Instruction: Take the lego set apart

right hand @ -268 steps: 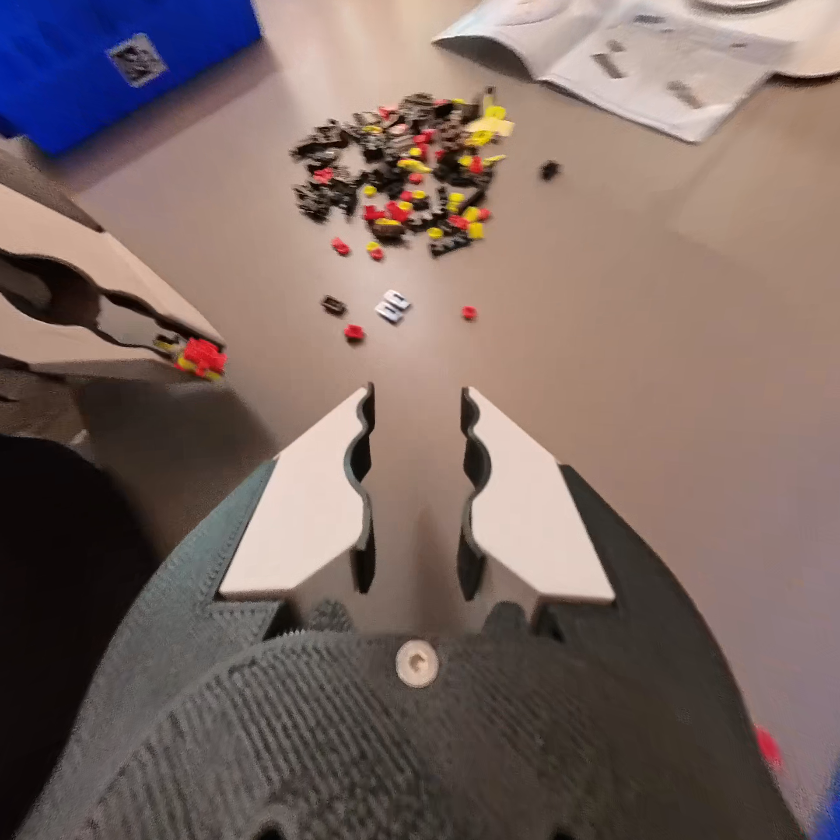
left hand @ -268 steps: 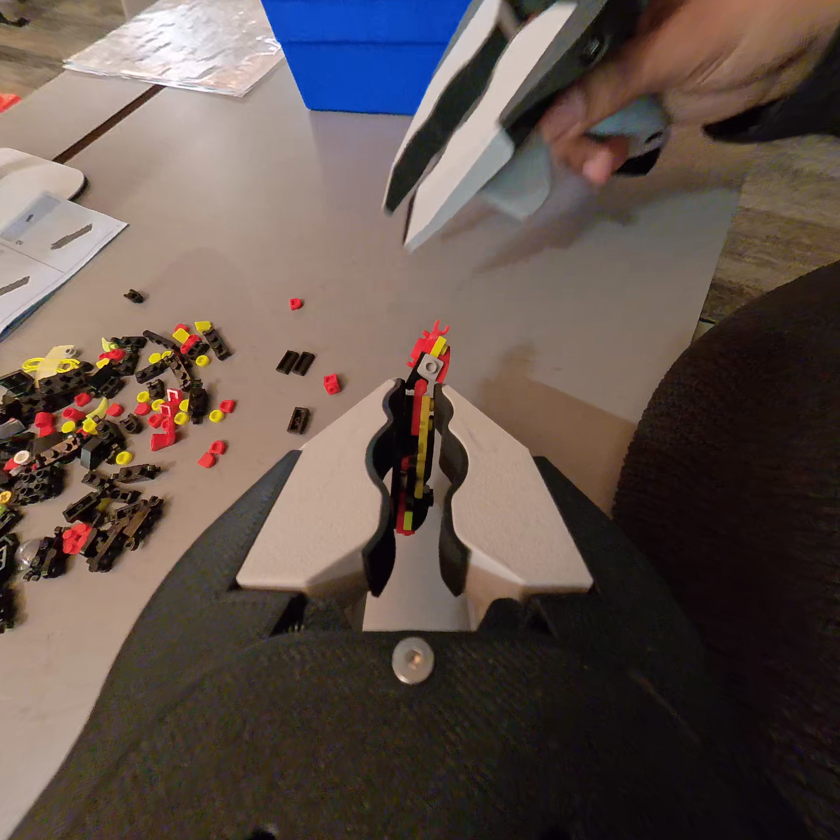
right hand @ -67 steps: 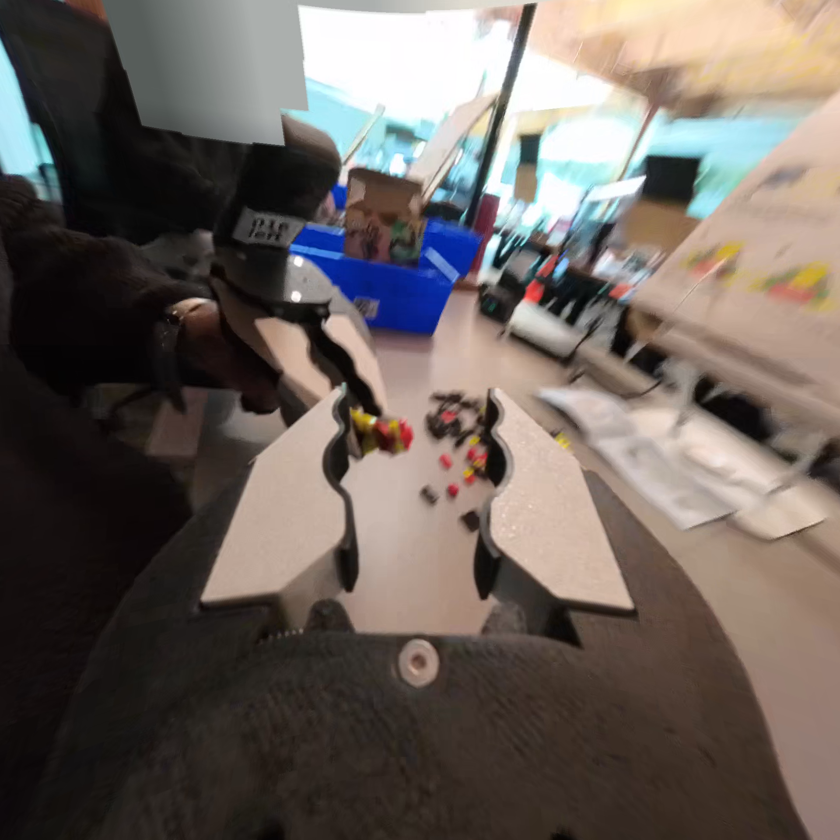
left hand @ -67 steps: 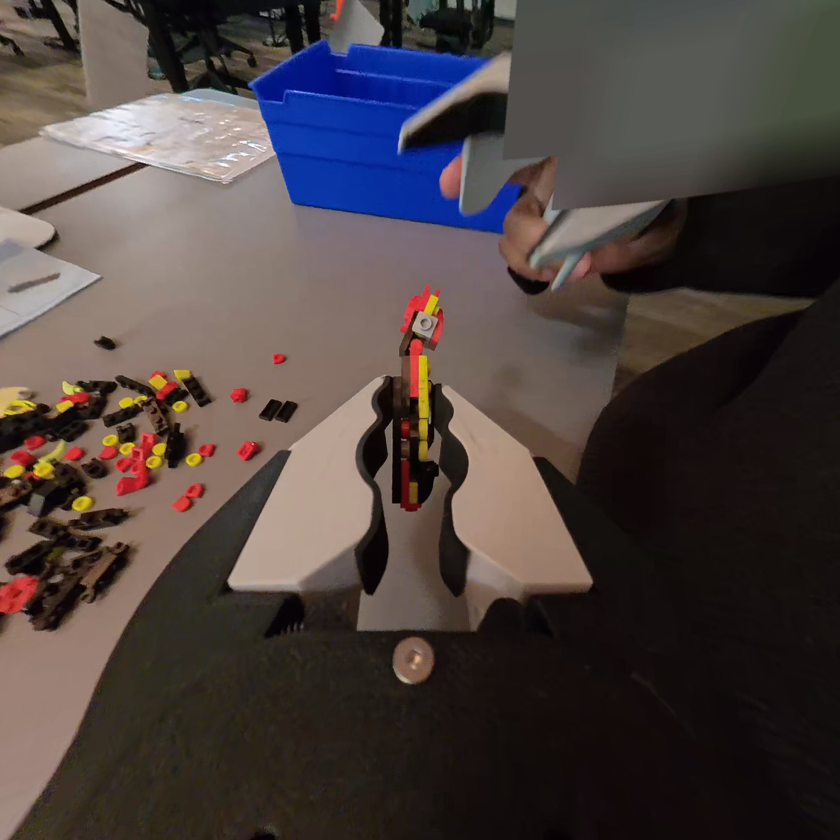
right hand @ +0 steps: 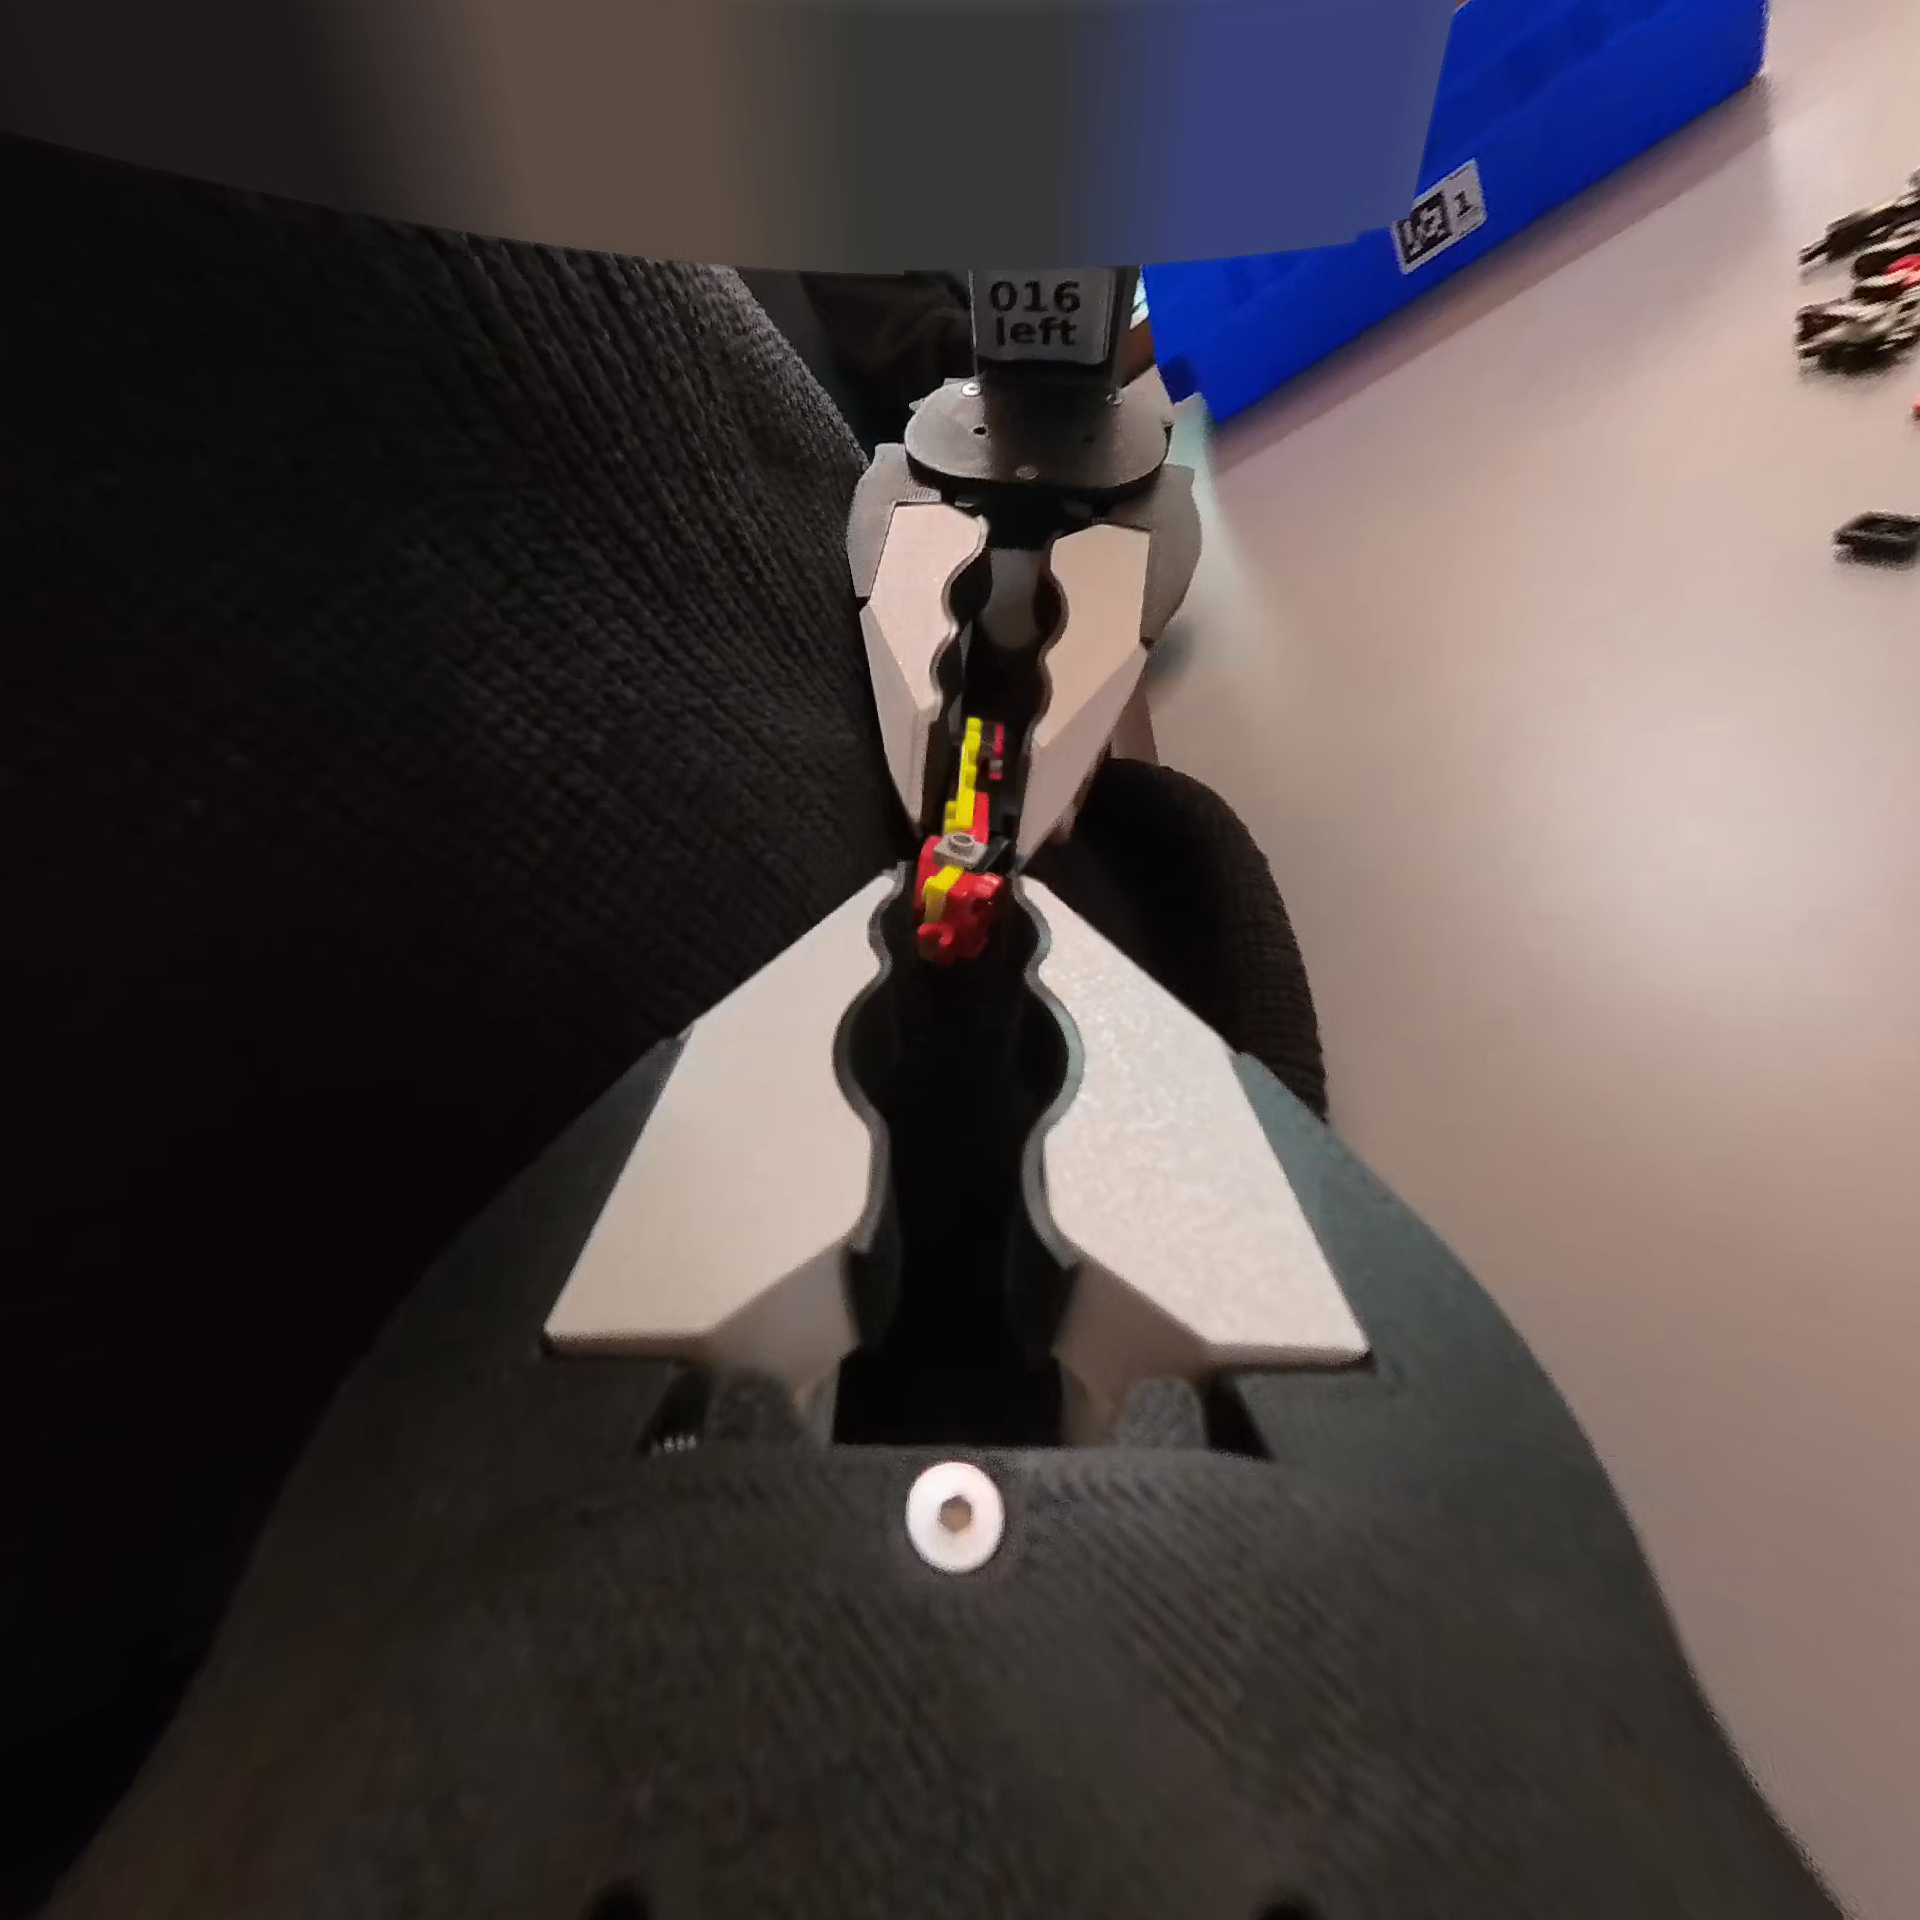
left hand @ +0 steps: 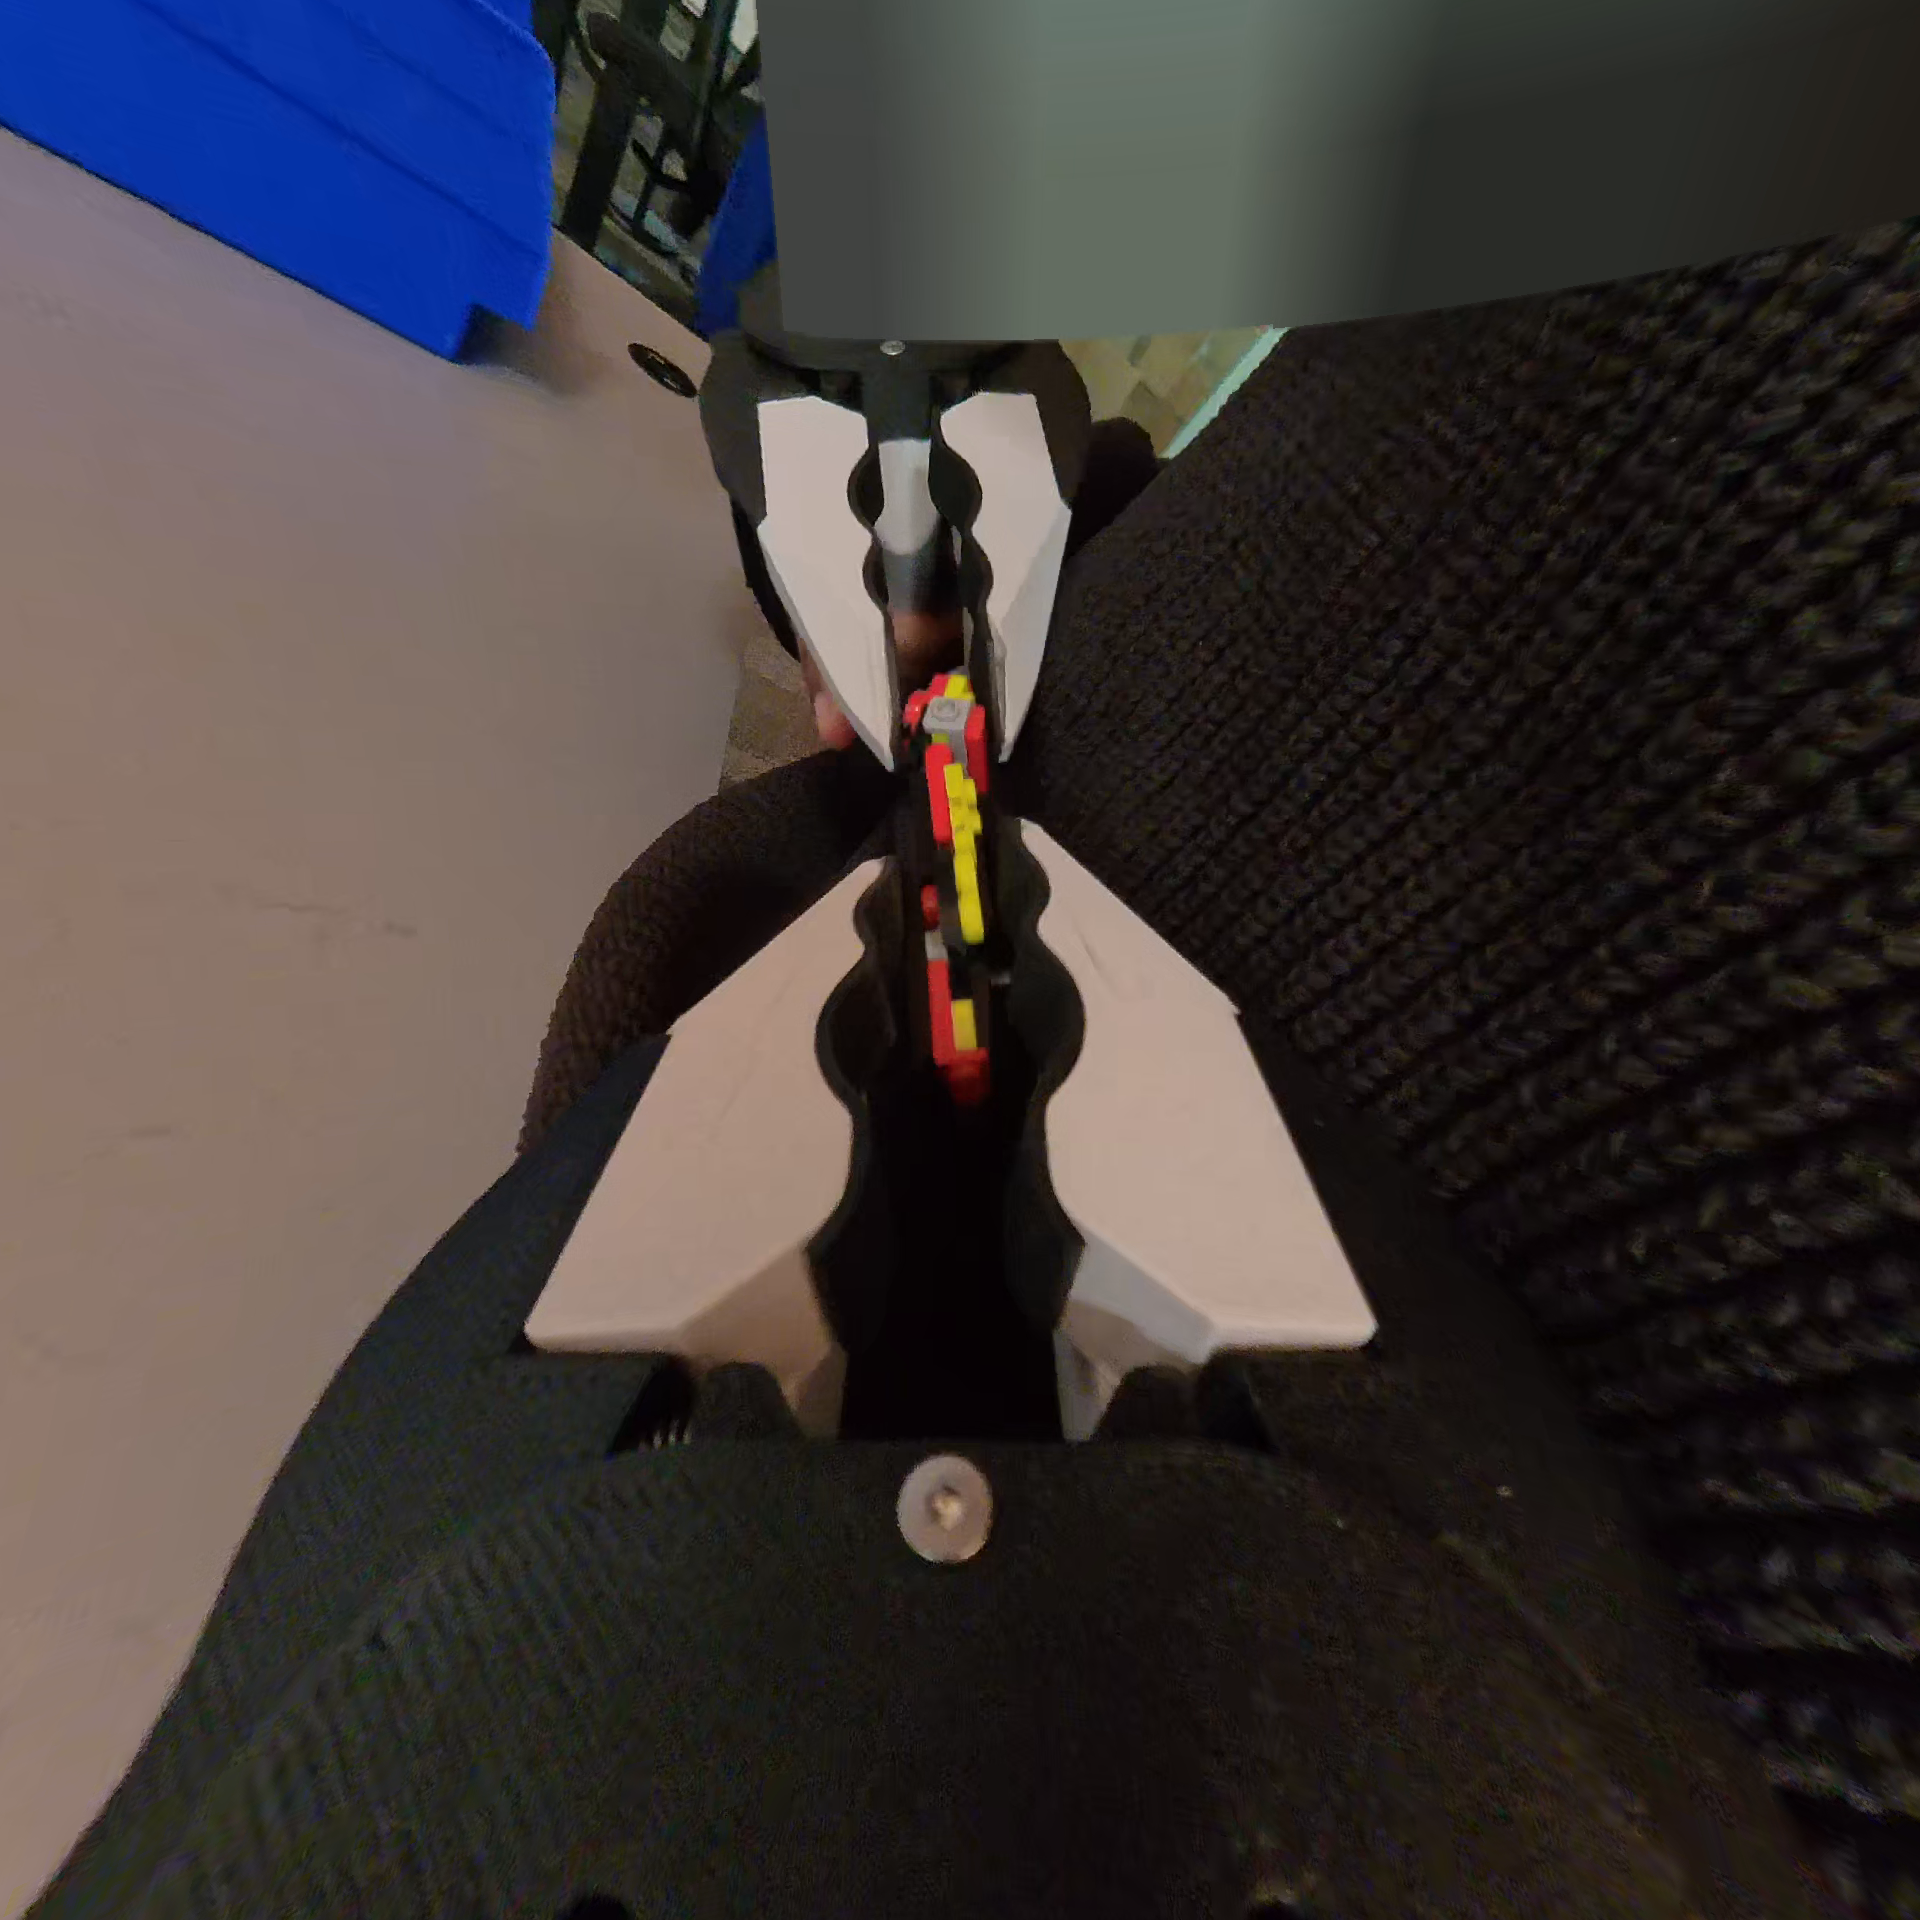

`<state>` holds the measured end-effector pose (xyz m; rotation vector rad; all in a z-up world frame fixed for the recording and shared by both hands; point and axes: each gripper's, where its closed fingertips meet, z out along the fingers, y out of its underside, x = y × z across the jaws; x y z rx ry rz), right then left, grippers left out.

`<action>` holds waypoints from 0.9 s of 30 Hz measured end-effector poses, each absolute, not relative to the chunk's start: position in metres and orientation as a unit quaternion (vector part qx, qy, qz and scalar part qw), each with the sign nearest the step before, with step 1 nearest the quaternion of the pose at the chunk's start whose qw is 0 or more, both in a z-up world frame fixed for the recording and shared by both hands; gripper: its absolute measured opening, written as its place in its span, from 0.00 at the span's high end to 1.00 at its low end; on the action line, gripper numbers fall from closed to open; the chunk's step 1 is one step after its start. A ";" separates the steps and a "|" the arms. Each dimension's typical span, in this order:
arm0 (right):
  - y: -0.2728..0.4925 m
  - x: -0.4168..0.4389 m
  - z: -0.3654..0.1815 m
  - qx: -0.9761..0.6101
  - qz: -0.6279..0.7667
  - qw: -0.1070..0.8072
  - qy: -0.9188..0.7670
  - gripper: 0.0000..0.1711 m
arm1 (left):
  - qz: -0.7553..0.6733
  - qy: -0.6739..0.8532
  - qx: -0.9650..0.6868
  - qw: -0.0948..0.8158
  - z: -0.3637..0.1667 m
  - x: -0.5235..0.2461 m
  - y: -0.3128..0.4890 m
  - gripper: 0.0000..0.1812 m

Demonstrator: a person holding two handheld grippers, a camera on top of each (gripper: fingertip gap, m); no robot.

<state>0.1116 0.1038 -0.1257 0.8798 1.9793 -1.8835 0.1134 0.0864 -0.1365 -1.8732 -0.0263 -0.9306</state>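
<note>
Red, yellow and black lego strip (left hand: 954,914) hangs in the air off the near edge of the grey surface (left hand: 312,831), clamped at one end in our left gripper (left hand: 951,883) jaws and at its tip in our right gripper (right hand: 961,914) jaws. We judge much already dismantled, this strip still whole. Only the right wrist view shows loose black and red pieces (right hand: 1860,301) near the surface's far edge; both show the blue plastic bin (right hand: 1507,208).

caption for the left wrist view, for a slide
Left tool and right tool meet tip to tip, both clamped on the red, yellow and black lego piece.
</note>
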 end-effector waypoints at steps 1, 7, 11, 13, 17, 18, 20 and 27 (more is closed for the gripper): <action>0.107 0.113 -0.125 0.307 -0.651 0.136 0.681 0.91 | -0.389 -0.011 -0.773 0.501 -0.135 0.114 0.086 0.88; 0.113 0.102 -0.124 0.307 -0.658 0.109 0.679 0.91 | -0.404 -0.034 -0.764 0.502 -0.136 0.104 0.092 0.88; 0.115 0.083 -0.130 0.337 -0.649 0.069 0.679 0.91 | -0.361 -0.062 -0.776 0.514 -0.142 0.086 0.096 0.89; 0.116 0.074 -0.130 0.349 -0.648 0.050 0.675 0.92 | -0.352 -0.084 -0.772 0.523 -0.141 0.075 0.099 0.89; 0.120 0.057 -0.132 0.387 -0.648 0.050 0.654 0.91 | -0.280 -0.125 -0.776 0.552 -0.141 0.045 0.101 0.77; 0.121 0.052 -0.133 0.406 -0.649 0.057 0.641 0.91 | -0.257 -0.129 -0.778 0.558 -0.141 0.040 0.101 0.74; 0.122 0.042 -0.132 0.443 -0.662 0.087 0.597 0.91 | -0.219 -0.127 -0.790 0.559 -0.144 0.033 0.101 0.70; 0.126 0.027 -0.128 0.506 -0.697 0.213 0.461 0.91 | -0.136 -0.084 -0.809 0.566 -0.146 0.029 0.103 0.76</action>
